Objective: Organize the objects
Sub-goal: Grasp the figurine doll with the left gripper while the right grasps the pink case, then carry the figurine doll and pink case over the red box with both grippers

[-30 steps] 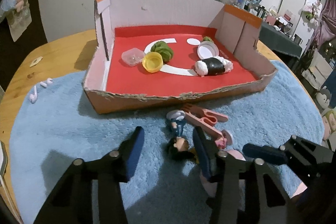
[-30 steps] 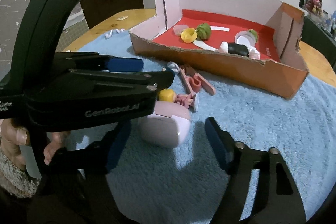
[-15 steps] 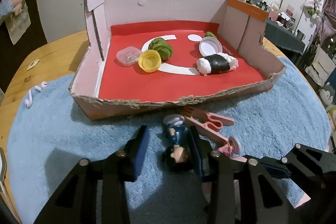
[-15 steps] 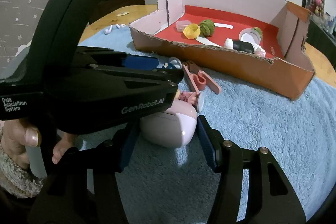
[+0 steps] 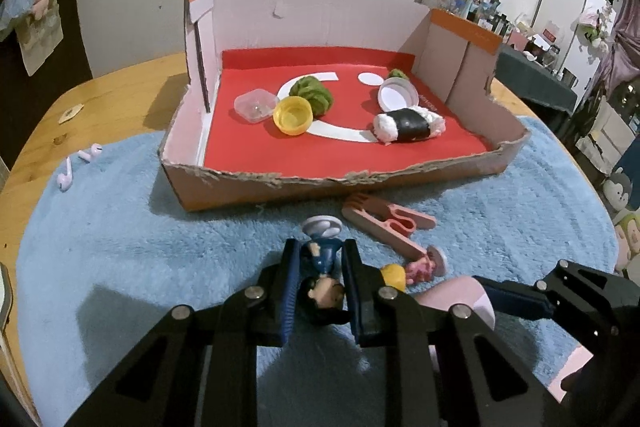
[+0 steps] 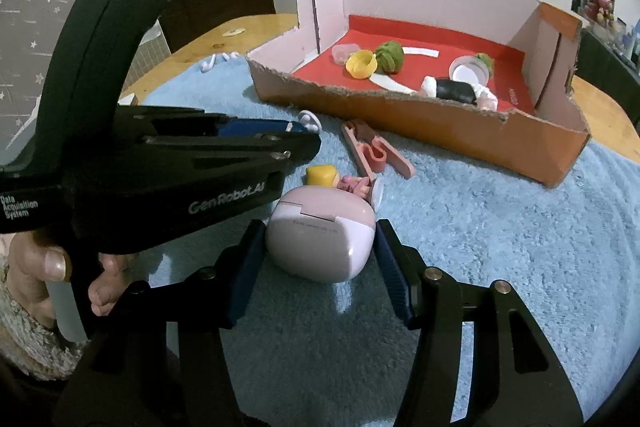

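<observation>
Since the earlier frames, both claws have been brought in around their targets: the left claw (image 5: 318,291), formerly spread wide of the dark-haired figurine (image 5: 323,281), is now clenched on it, and the right claw (image 6: 318,263), formerly standing off the pink earbud case (image 6: 320,233), is now closed against both of its sides.

The dark-haired figurine is lying on the blue fluffy mat (image 5: 120,247), head toward the camera, its white round base (image 5: 322,226) pointing toward the cardboard box (image 5: 440,175). Blue pads are pressed to both flanks of its body. The pink earbud case is resting on the mat toward the near edge of the tabletop (image 5: 120,95), just beside the left claw, with a pad touching each side.

Just beyond the case a small yellow-haired pink figurine (image 6: 340,181) is lying on its side. Between it and the box front a pink clip-like piece (image 5: 386,223) is noted, flat on the mat.

The box is set on the far half of the mat, its torn front wall low. On its red floor are seen a clear small container (image 5: 256,105), a yellow cap (image 5: 293,115) touching a green crinkled ball (image 5: 312,95), a white lid (image 5: 396,95) and a sushi toy (image 5: 408,125).

Two white earbuds (image 5: 78,165) are lying at the mat's left edge. A hand (image 6: 44,275) is seen gripping the left device's handle.
</observation>
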`<state>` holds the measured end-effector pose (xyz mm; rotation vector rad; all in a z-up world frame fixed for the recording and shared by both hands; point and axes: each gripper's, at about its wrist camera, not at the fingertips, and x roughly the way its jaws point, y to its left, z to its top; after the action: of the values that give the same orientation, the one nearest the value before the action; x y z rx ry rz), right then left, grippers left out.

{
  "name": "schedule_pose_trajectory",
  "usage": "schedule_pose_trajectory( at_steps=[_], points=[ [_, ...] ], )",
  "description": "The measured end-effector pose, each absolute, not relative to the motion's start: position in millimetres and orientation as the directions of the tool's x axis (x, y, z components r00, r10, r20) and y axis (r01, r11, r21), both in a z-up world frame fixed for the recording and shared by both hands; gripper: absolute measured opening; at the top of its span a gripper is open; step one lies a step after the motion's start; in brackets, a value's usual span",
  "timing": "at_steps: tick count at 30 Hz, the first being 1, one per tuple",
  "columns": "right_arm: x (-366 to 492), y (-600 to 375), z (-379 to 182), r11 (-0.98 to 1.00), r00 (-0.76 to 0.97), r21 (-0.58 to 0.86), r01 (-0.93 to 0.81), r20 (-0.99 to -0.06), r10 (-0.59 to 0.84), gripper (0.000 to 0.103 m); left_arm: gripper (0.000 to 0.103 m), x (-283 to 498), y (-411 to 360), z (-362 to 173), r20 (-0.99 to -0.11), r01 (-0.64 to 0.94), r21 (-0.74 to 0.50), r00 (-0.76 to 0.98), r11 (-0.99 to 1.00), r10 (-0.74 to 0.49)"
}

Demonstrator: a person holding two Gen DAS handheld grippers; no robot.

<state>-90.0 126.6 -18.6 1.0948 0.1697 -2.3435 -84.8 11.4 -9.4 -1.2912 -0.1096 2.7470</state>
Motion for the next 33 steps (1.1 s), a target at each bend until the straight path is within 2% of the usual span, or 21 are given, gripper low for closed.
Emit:
schedule_pose_trajectory(
  at_steps=[21, 33],
  points=[
    [-99, 156, 26, -0.846, -0.565, 0.194, 0.496, -0.668, -0.484, 0.053, 0.022, -84, 10, 29, -0.706, -0.080, -0.141, -0.691, -0.987, 0.157],
    [-114, 160, 36, -0.845, -0.567, 0.208, 0.492, -0.660, -0.492, 0.053, 0.022, -98, 11, 39, -0.699, -0.087, -0.141, -0.697, -0.986, 0.161]
  ],
)
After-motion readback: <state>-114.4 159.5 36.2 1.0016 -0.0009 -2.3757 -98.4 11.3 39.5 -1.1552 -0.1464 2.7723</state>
